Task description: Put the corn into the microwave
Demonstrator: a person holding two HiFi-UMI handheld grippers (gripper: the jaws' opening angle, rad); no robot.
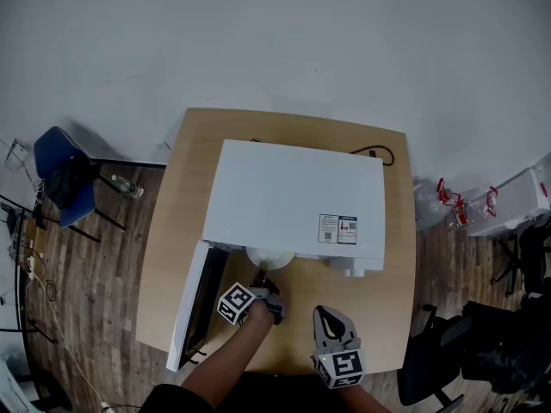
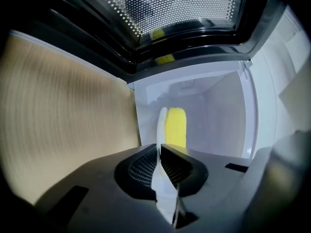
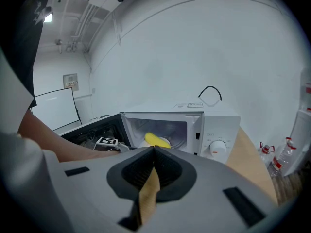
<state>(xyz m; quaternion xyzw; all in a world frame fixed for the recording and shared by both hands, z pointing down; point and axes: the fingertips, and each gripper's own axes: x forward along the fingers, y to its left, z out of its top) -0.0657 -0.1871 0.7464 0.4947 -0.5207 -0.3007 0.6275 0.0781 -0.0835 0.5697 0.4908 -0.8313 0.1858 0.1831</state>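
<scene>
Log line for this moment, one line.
left gripper: jaws shut on plate rim | corn: on plate, inside microwave | door: open | right gripper: jaws shut, empty

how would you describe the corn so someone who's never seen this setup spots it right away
Start at the white microwave on the wooden table, its door swung open to the left. At its open mouth sits a white plate, its rim pinched by the left gripper. The corn lies on that plate: a bright yellow cob, the only coloured thing among white walls.
</scene>
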